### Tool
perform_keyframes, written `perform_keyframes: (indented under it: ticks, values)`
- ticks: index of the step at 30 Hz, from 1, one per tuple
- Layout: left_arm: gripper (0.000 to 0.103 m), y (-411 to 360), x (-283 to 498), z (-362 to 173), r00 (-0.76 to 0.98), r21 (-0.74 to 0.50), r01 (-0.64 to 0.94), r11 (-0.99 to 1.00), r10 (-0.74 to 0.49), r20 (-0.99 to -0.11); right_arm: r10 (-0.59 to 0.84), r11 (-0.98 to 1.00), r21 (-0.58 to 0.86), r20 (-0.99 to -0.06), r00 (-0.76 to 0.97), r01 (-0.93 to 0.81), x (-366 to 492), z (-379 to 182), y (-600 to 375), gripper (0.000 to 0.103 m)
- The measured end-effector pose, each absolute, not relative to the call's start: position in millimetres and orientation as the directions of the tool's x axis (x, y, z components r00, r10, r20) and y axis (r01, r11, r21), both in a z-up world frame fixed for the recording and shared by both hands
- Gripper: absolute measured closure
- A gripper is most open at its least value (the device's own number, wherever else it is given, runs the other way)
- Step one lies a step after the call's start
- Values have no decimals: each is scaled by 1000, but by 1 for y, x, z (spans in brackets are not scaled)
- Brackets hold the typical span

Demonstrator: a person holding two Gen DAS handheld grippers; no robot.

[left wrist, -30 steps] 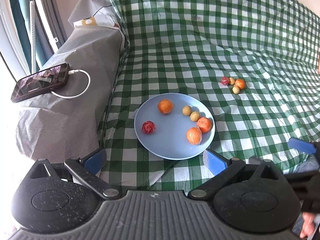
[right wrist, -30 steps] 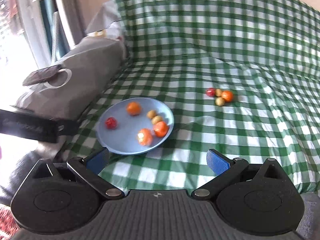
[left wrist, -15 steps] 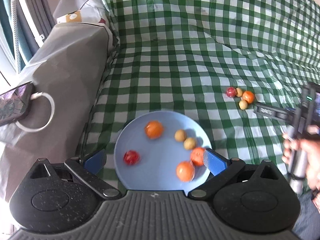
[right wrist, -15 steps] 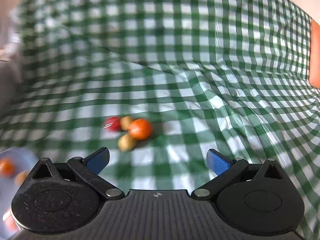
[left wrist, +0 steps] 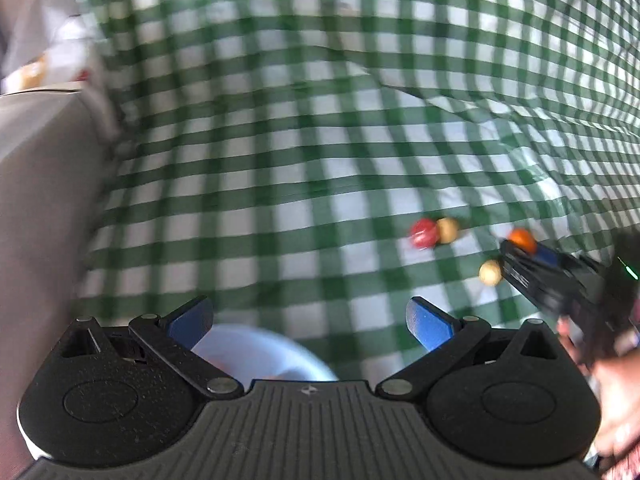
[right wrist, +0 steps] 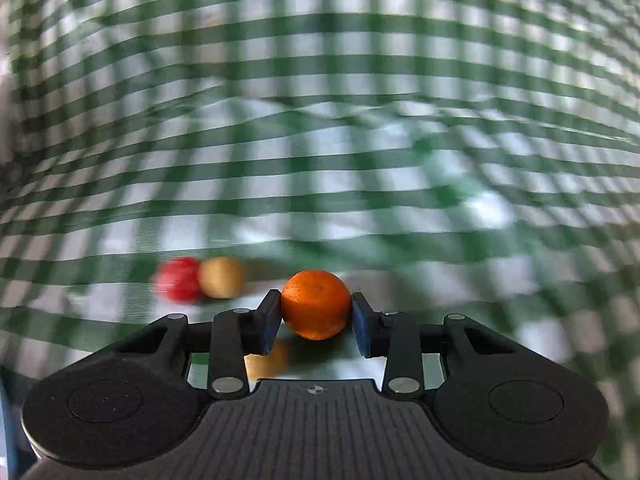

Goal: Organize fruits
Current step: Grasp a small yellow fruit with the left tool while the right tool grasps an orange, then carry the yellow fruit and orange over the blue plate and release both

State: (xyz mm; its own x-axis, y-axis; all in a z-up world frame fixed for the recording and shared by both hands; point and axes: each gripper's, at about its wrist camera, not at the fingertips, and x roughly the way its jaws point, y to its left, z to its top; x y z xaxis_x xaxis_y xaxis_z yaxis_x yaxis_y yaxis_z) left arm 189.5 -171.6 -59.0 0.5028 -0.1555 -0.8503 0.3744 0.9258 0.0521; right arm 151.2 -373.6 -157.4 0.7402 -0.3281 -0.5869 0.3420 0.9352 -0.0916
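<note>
plate (left wrist: 256,350) slid to frame bottom | right gripper (right wrist: 316,314) closing – pads on orange (right wrist: 316,304) | left gripper (left wrist: 308,318) wide – empty

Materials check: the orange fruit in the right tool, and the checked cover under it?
Orange fruit: dimpled, faintly glossy peel, looks like real citrus, though plastic is possible. Checked cover: shiny highlights and stiff creases suggest plastic sheeting rather than woven cloth; blur leaves it open.

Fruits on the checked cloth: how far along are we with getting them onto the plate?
Partly done. The blue plate sits below the open left gripper, its contents blurred. In hand: the right gripper is closing on the orange fruit, pads touching it. Left on the cloth: the red fruit and two tan fruits.
</note>
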Motion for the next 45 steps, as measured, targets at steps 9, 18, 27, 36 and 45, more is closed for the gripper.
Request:
perform_keyframes:
  ticks: [9,18,27,36,45]
  values:
    - [0,-250,217,-115,404,22,450,893,-182,-897,-443,879,-110,-550,708,465,86,-166,-442,64]
    - [0,-319,200,-150,299,-81,513,854,-266,-916,-442,884,-82,-467,765,461,77,-178,-451,62]
    - [76,-325,192,-151,335,-73,550,832,-299,-893,-427,887,-52,-466,775,458,79,-175,-454,61]
    - [76,-292,177,-147,367,-68,571,818,-329,-870,-446,874,-39,-456,770,484,74,-174,-449,64]
    - [76,-288,170,-157,347,-55,602,797,-323,-881,-447,874,-41,-456,770,483,76,-175,-450,64]
